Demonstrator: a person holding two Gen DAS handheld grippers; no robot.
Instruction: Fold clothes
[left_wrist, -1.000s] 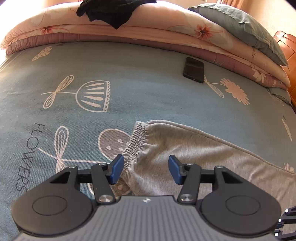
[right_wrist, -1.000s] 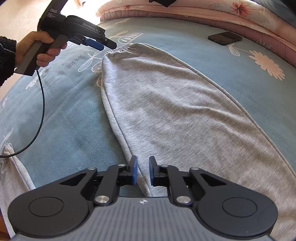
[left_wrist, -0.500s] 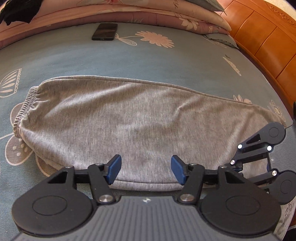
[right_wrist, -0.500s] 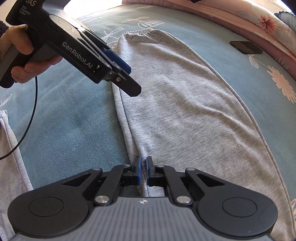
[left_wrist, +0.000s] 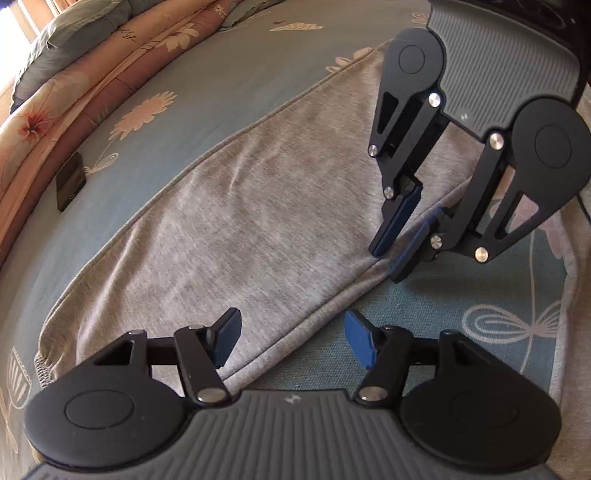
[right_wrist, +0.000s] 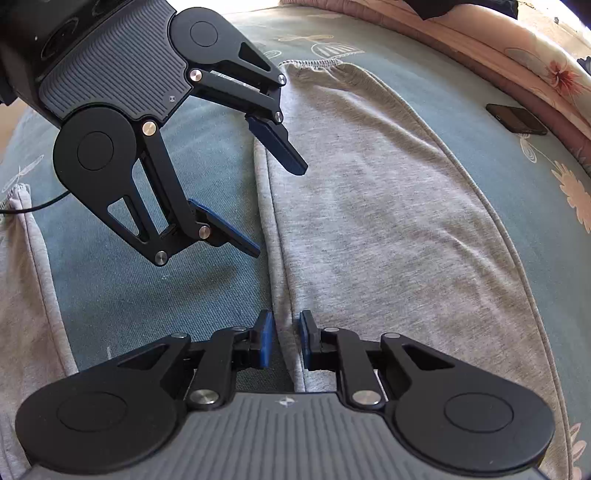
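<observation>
Grey sweatpants (right_wrist: 388, 221) lie flat on the blue patterned bedsheet (right_wrist: 129, 295), elastic end (right_wrist: 317, 62) at the far side. At the bottom of the right wrist view my right gripper (right_wrist: 285, 343) straddles the leg's near seam edge. Its jaws are opening, and the pads stand a little apart from the cloth. My left gripper (right_wrist: 275, 210) hovers just beyond it over the same edge, open and still widening. In the left wrist view the left gripper (left_wrist: 291, 341) has the leg's (left_wrist: 240, 240) hem line running beneath its gap, with the right gripper (left_wrist: 389, 260) close ahead.
A dark phone (right_wrist: 515, 118) lies on the sheet at the far right, also visible as the phone (left_wrist: 70, 181) in the left wrist view. Folded floral quilts (right_wrist: 517, 48) with a black garment (right_wrist: 461, 7) line the far edge. More grey cloth (right_wrist: 22, 277) lies at the left.
The left gripper swept from the elastic end along the leg's edge to beside the right gripper, rolling and widening. The right gripper pinched shut on the seam, then parted again.
</observation>
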